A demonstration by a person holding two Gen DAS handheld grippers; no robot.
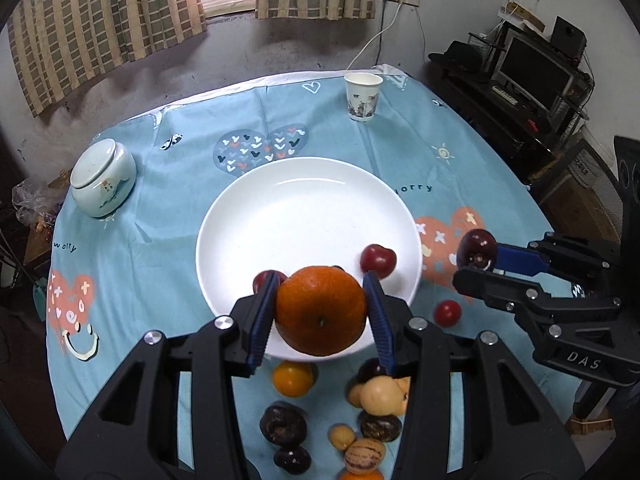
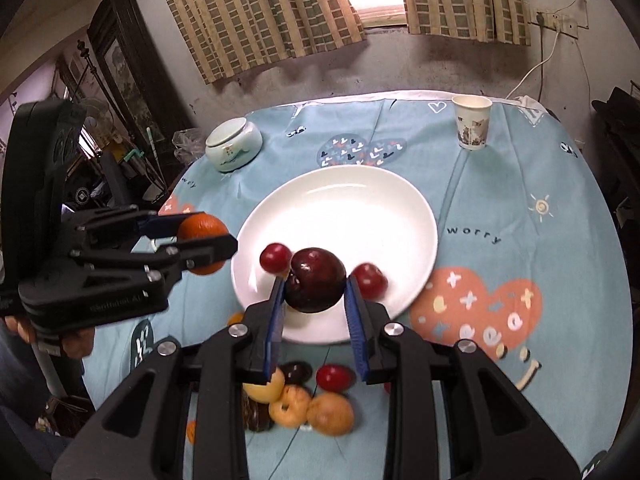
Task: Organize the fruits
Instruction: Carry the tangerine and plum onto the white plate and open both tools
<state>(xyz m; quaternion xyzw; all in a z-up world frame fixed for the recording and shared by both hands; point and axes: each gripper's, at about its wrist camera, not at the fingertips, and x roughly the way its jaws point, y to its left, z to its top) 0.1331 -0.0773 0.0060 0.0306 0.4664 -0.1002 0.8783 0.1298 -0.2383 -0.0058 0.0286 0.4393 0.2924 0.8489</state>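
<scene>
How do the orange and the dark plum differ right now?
The orange is bright orange with a dimpled skin; the plum is dark red and glossy. The orange looks clearly bigger than the plum. The orange sits in the left claw, the plum in the right claw. Both are round, gripped between blue pads and held near the white plate.

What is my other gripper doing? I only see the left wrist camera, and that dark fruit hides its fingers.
Observer: In the right wrist view the right gripper is shut on the dark plum, a blue pad on each side.
Operator: What's behind it?
Observer: The white plate, with one small red fruit to its left and another to its right.
Operator: Who carries my orange?
Observer: A hand holds the left gripper from below; the orange sits in it.
</scene>
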